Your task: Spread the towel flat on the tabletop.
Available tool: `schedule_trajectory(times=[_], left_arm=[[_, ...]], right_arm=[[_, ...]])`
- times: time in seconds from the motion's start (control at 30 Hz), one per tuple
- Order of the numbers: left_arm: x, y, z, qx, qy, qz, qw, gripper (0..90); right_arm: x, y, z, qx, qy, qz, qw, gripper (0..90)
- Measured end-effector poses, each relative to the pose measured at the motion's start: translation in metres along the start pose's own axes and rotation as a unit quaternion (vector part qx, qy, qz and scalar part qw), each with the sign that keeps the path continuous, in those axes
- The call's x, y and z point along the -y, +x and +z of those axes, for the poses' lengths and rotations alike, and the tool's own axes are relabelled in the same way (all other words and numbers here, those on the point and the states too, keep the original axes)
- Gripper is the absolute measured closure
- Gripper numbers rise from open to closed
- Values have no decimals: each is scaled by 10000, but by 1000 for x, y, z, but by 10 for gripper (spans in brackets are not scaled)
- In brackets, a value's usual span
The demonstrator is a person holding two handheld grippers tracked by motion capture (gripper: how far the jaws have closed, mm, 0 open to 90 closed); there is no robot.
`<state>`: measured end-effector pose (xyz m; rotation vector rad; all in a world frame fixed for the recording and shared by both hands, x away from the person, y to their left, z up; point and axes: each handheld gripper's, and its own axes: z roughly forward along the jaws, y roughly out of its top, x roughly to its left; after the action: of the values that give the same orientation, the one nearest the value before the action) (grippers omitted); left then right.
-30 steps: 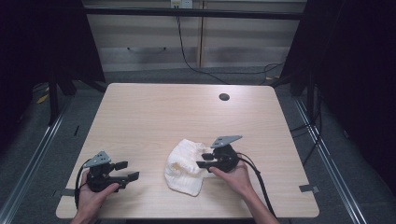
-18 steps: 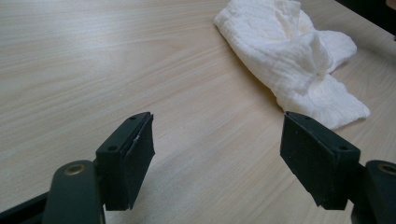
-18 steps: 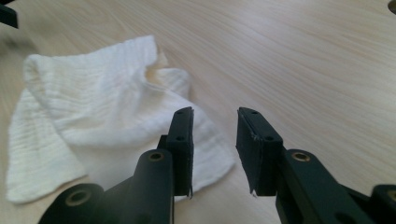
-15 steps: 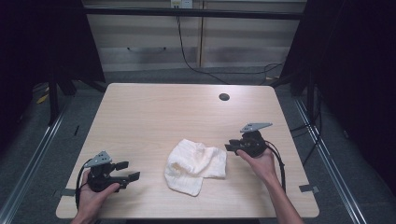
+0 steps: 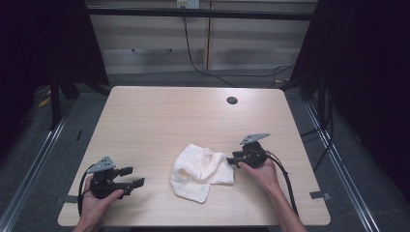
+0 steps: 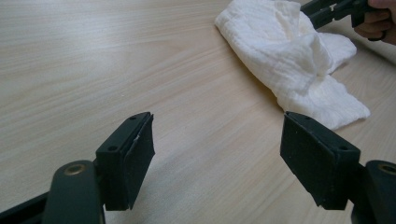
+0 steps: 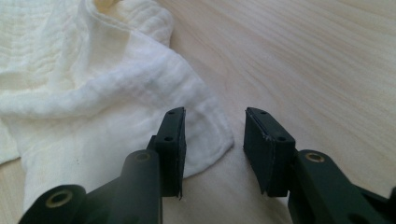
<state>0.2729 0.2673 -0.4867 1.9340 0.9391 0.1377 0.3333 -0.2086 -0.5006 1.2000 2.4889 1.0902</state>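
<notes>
Right gripper view, bottom of frame: the right gripper has its jaws apart, just opened wider, nothing pinched, with the white cloth's rounded corner between the tips. From there the cloth runs to the upper left. High view: its long axis slants from lower centre toward the right gripper, the nearer one; the left gripper, open, sits well apart at lower left.

We see a pale wooden table with rounded corners and a small dark round hole near its far edge. A crumpled white cloth lies on it, toward the near side.
</notes>
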Motion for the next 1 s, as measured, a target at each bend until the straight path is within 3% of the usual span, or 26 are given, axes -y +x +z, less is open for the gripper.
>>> schedule_trajectory(times=[0.17, 0.3, 0.53, 0.6, 0.77, 1.0], left_arm=[[0, 1, -1, 2, -11, 4, 10000, 257], [0, 0, -1, 9, -15, 11, 10000, 257], [0, 1, -3, 7, -46, -11, 10000, 257], [0, 1, -3, 0, -44, -20, 10000, 257], [0, 0, -1, -10, -40, -23, 10000, 258], [0, 0, -1, 2, -36, -19, 10000, 258]], right_arm=[[0, 7, 1, 49, 38, -275, 9996, 760], [0, 11, 3, 23, 21, -311, 9995, 850], [-2, 7, -3, -174, -213, -51, 9996, 866], [-6, 3, -17, -259, -522, 89, 9983, 868], [-13, 1, -34, -364, -788, 172, 9961, 868], [-41, 5, -61, -503, -1197, 77, 9915, 871]])
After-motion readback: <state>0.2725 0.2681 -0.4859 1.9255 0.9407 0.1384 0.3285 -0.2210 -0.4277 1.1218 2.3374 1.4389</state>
